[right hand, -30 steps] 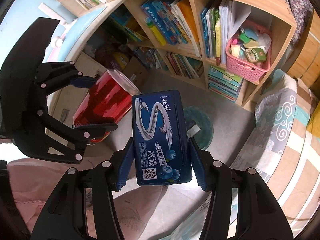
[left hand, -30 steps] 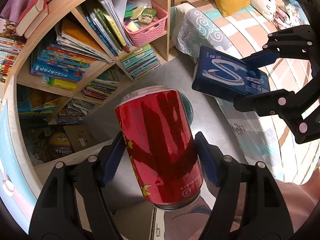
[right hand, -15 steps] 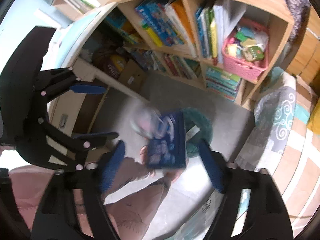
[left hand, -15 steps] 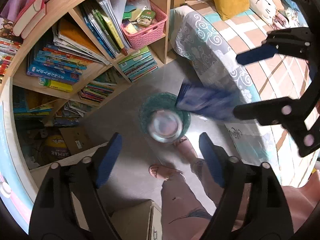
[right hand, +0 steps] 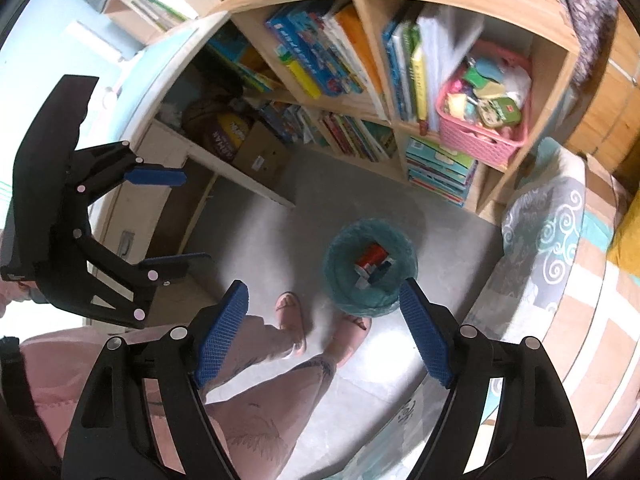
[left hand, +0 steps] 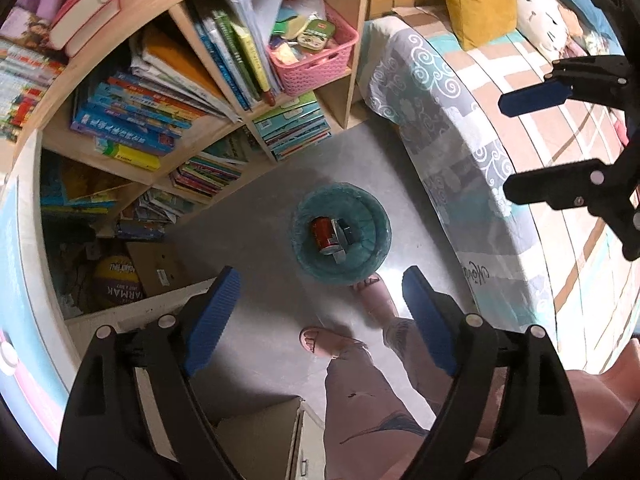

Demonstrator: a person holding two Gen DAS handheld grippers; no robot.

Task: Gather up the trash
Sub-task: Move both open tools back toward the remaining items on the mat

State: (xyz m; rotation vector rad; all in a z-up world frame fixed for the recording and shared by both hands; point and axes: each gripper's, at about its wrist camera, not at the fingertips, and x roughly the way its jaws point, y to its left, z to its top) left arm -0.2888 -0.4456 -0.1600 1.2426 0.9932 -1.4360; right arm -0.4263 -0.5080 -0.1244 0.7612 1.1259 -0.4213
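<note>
Both grippers' jaws wide apart, empty; red can point(left hand: 325, 234) in teal bin point(left hand: 376, 258) beside bookshelf point(left hand: 224, 120), bed point(left hand: 500, 128)

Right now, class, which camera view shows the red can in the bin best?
The left wrist view. There the red can lies sharp inside the teal bin, its silver end and side clear. In the right wrist view it is a blurred red patch, partly mixed with the other trash.

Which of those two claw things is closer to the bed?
The right gripper: it hangs on the bed side of the teal bin. The left gripper hangs on the far side, toward the white desk.
</note>
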